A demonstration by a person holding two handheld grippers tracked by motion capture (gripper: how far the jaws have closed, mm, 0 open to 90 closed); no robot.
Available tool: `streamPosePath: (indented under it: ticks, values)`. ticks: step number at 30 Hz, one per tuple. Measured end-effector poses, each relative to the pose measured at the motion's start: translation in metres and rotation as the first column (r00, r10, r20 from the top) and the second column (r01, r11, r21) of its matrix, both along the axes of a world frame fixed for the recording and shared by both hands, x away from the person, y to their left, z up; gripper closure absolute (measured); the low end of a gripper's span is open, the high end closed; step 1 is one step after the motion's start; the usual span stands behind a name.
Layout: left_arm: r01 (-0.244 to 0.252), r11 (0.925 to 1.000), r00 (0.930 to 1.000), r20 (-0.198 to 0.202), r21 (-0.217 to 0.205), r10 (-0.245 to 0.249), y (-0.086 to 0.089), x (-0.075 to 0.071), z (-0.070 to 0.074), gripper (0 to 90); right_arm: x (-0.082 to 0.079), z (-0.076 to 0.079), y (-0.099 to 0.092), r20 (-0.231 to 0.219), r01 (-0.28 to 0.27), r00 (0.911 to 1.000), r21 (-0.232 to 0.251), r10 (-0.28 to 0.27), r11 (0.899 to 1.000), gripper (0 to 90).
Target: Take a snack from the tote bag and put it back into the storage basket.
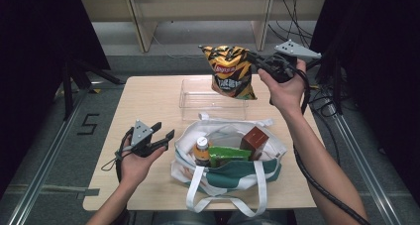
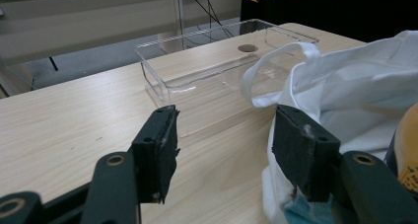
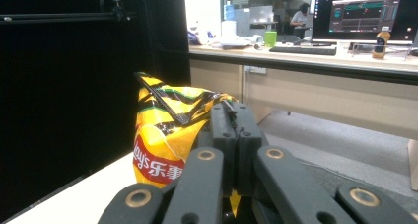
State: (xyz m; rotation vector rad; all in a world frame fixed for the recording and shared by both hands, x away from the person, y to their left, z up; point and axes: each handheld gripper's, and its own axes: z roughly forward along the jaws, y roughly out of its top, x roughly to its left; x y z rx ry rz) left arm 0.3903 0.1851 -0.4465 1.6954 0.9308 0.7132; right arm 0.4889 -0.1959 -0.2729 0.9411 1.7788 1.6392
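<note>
A yellow and black chip bag (image 1: pixel 231 72) hangs in the air above a clear plastic bin (image 1: pixel 214 99) at the table's far side. My right gripper (image 1: pixel 255 59) is shut on the bag's top corner; in the right gripper view the bag (image 3: pixel 165 140) droops left of the closed jaws (image 3: pixel 235 130). A white and green tote bag (image 1: pixel 225 160) lies at the front, holding a bottle (image 1: pixel 201 150), a green packet (image 1: pixel 229 154) and a brown box (image 1: pixel 254 140). My left gripper (image 1: pixel 163 136) rests open just left of the tote, nothing between its fingers (image 2: pixel 156 150).
The clear bin (image 2: pixel 212 71) stands beyond the tote's white handle (image 2: pixel 276 71) in the left gripper view. The wooden table (image 1: pixel 148 106) has bare room on its left half. Cables and shelf legs lie on the floor past the far edge.
</note>
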Motion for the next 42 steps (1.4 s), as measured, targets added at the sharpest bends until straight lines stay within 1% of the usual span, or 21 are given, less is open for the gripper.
streamPosePath:
  ticks: [3, 6, 9, 10, 11, 13, 14, 15, 18, 20, 21, 25, 26, 29, 30, 35, 36, 37, 39, 40, 42]
  values:
    - [0.001, 1.0, 1.0, 0.001, 0.001, -0.001, 0.0, 0.0, 0.0, 42.5, 0.005, 0.0, 0.0, -0.003, 0.003, 1.0, -0.012, -0.003, 1.0, 90.0]
    - [0.002, 1.0, 1.0, 0.002, 0.001, -0.002, 0.0, 0.0, 0.0, 42.5, 0.009, -0.001, 0.001, -0.012, 0.012, 0.9998, -0.007, -0.012, 1.0, 90.0]
    - [0.002, 1.0, 1.0, 0.002, 0.0, -0.002, 0.0, 0.0, 0.0, 42.5, 0.012, -0.002, 0.001, -0.004, 0.011, 0.9999, -0.018, -0.011, 1.0, 90.0]
    - [0.002, 1.0, 1.0, 0.002, 0.001, -0.002, 0.0, 0.0, 0.0, 42.4, 0.012, -0.003, 0.002, -0.024, 0.013, 0.9996, -0.009, -0.013, 1.0, 90.0]
    - [0.002, 1.0, 1.0, 0.002, 0.001, -0.002, 0.0, 0.0, 0.0, 42.5, 0.015, -0.003, 0.002, -0.01, 0.013, 0.9999, -0.02, -0.013, 1.0, 90.0]
    - [0.002, 1.0, 1.0, 0.001, 0.002, -0.002, 0.0, 0.0, 0.0, 42.5, 0.017, -0.004, 0.003, -0.015, 0.016, 0.9998, -0.013, -0.016, 1.0, 90.0]
    - [0.002, 1.0, 1.0, 0.001, 0.001, -0.002, 0.0, 0.0, 0.0, 42.5, 0.019, -0.004, 0.003, -0.021, 0.015, 0.9997, -0.02, -0.016, 1.0, 90.0]
    - [0.002, 1.0, 1.0, 0.001, 0.002, -0.002, 0.0, 0.0, 0.0, 42.5, 0.02, -0.004, 0.003, -0.012, 0.016, 0.9998, -0.026, -0.016, 1.0, 90.0]
    - [0.002, 1.0, 1.0, 0.002, 0.004, -0.002, 0.001, 0.0, 0.0, 42.5, 0.022, -0.004, 0.005, -0.026, 0.022, 0.9994, -0.018, -0.022, 1.0, 90.0]
    - [0.002, 1.0, 1.0, 0.001, 0.001, -0.002, 0.0, 0.0, 0.0, 42.5, 0.025, -0.004, 0.006, -0.019, 0.019, 0.9996, -0.02, -0.019, 1.0, 90.0]
    - [0.003, 1.0, 1.0, 0.001, 0.002, -0.003, 0.0, 0.001, -0.001, 42.5, 0.024, -0.004, 0.006, -0.032, 0.022, 0.9992, -0.018, -0.023, 1.0, 90.0]
    - [0.002, 1.0, 1.0, 0.0, 0.002, -0.002, 0.001, 0.0, -0.001, 42.5, 0.03, -0.005, 0.008, -0.029, 0.025, 0.9993, -0.02, -0.026, 0.999, 90.0]
    - [0.002, 1.0, 1.0, 0.0, 0.002, -0.002, 0.001, 0.0, -0.001, 42.5, 0.031, -0.005, 0.009, -0.04, 0.025, 0.9989, -0.014, -0.026, 1.0, 90.0]
    - [0.001, 1.0, 1.0, -0.001, 0.001, -0.001, 0.001, 0.0, -0.001, 42.5, 0.035, -0.007, 0.009, -0.042, 0.028, 0.9987, -0.022, -0.029, 0.999, 90.0]
    - [0.0, 1.0, 1.0, -0.001, 0.002, 0.0, 0.001, 0.0, -0.001, 42.5, 0.036, -0.008, 0.01, -0.058, 0.033, 0.9978, -0.013, -0.034, 0.999, 90.0]
    - [0.006, 1.0, 1.0, 0.002, -0.001, -0.006, 0.001, 0.001, -0.001, 42.5, 0.041, -0.009, 0.011, -0.051, 0.033, 0.9981, -0.013, -0.034, 0.999, 90.0]
    - [0.001, 1.0, 1.0, -0.003, 0.005, -0.001, 0.001, 0.0, -0.001, 42.5, 0.041, -0.01, 0.011, -0.068, 0.038, 0.997, -0.009, -0.039, 0.999, 90.0]
    - [0.002, 1.0, 1.0, -0.002, 0.003, -0.002, 0.0, 0.001, -0.001, 42.5, 0.044, -0.01, 0.01, -0.053, 0.035, 0.9979, -0.022, -0.036, 0.999, 90.0]
    - [0.002, 1.0, 1.0, -0.002, 0.002, -0.002, 0.0, 0.001, -0.001, 42.5, 0.045, -0.011, 0.011, -0.076, 0.04, 0.9962, -0.011, -0.041, 0.999, 90.0]
    - [0.003, 1.0, 1.0, -0.001, 0.002, -0.003, 0.0, 0.001, -0.001, 42.5, 0.048, -0.011, 0.012, -0.064, 0.038, 0.9972, -0.016, -0.039, 0.999, 90.0]
    - [0.004, 1.0, 1.0, -0.001, 0.002, -0.004, 0.0, 0.001, -0.002, 42.5, 0.048, -0.011, 0.012, -0.071, 0.04, 0.9966, -0.017, -0.041, 0.999, 90.0]
